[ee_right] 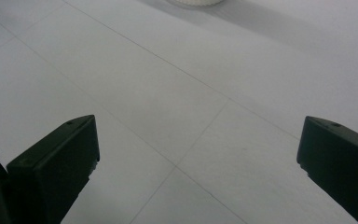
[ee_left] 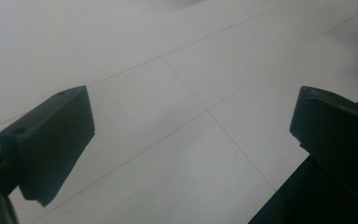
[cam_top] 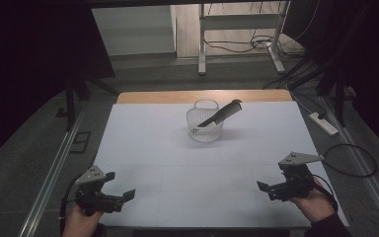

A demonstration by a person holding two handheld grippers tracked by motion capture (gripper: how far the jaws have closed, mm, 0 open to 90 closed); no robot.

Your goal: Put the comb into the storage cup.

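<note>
Broadly, a white table (cam_top: 177, 163) fills the high view, its bare top crossed by thin seam lines. Near its far middle stands a white basket (cam_top: 205, 129), upright, with a dark comb (cam_top: 222, 114) leaning in it, one end sticking out over the rim toward the right. Well apart from it, at the near left corner, a hand holds the left gripper (cam_top: 120, 189); its jaws stand wide apart with nothing between them, over bare table. At the near right, the right gripper (cam_top: 266, 190) is likewise spread wide and empty, pointing inward.
</note>
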